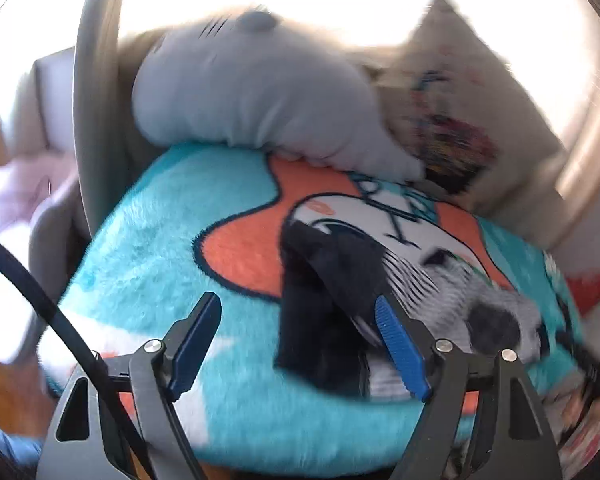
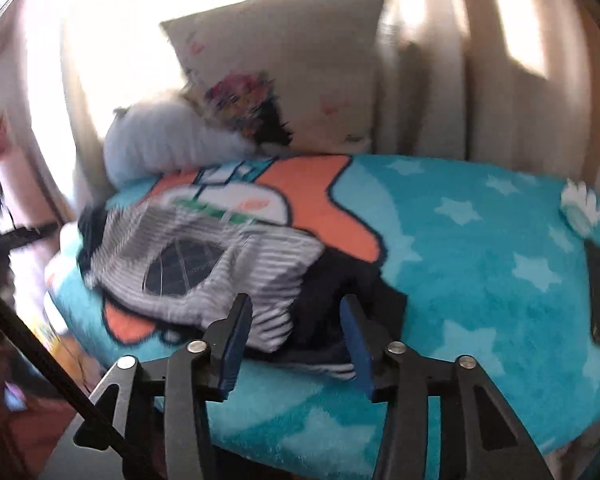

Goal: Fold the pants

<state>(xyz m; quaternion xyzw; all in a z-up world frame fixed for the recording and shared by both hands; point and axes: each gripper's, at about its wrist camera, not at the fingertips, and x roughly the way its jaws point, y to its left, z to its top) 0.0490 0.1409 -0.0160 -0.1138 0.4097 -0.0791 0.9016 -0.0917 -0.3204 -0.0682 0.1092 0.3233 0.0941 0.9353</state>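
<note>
Now my left gripper (image 1: 298,314) has its two blue fingers wide apart and it holds nothing. Between them I see the dark part of the pants (image 1: 324,312), but the cloth lies further ahead on the bed and does not touch the left finger; the right finger (image 1: 400,348) is just at the edge of the striped part, and I cannot tell if it touches.

My right gripper (image 2: 296,316) also stands with its fingers apart, with nothing clamped. The pants (image 2: 228,276) lie just in front of it, crumpled in a heap: grey and white stripes, a dark patch on the striped side, and dark navy cloth next to it. A striped edge of the heap reaches down between the two fingers.

The pants rest on a fluffy turquoise blanket (image 2: 480,280) with white stars and a big orange and white figure, which covers the bed. In the left view the heap sits on the right half of this blanket (image 1: 148,248).

Behind the blanket a grey plush pillow (image 1: 256,92) lies at the head of the bed, and beside it a beige cushion (image 2: 300,80) with a colourful print leans upright. Both views are blurred.
</note>
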